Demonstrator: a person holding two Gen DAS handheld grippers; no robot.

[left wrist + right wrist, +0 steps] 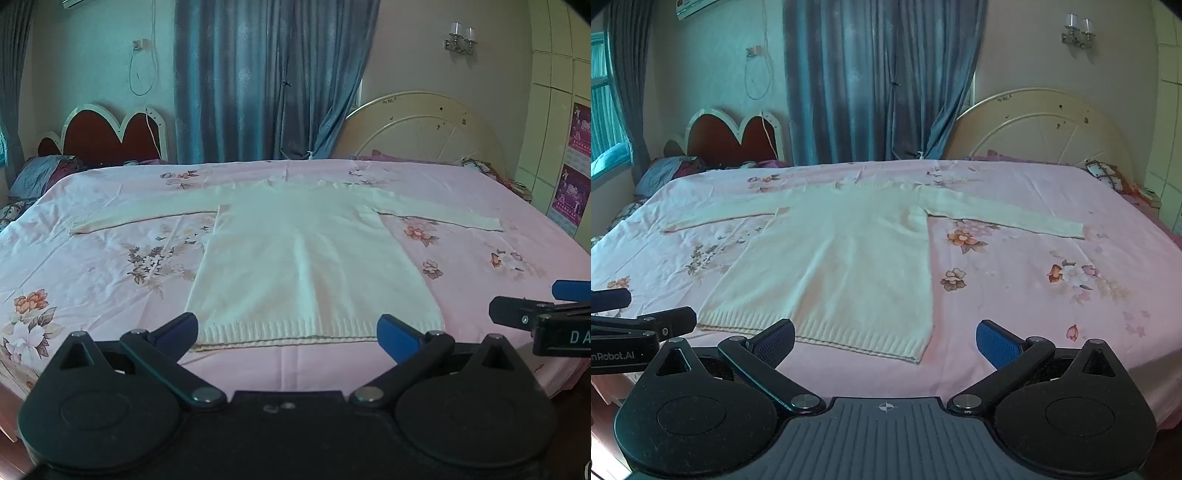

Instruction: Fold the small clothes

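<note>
Garment: a cream-white knitted long-sleeved sweater (306,258) is laid flat, unfolded, in the middle of the bed, its ribbed hem nearest the cameras and its neck toward the far headboards.
Sleeves: both are spread straight out to the sides, away from the body of the sweater.
Bed cover: a pink sheet printed with flowers (92,266) is spread under the sweater.
Left gripper (288,332): its blue-padded jaws are held wide apart, nothing is gripped between them; it is poised just before the hem, apart from the knit.
Right gripper (885,341): its jaws are likewise spread fully, nothing is clasped; it is held beside the hem's right corner.
Background: blue-grey curtains (273,77) are hung behind a red scalloped headboard (107,136) and a cream arched headboard (424,129).
</note>
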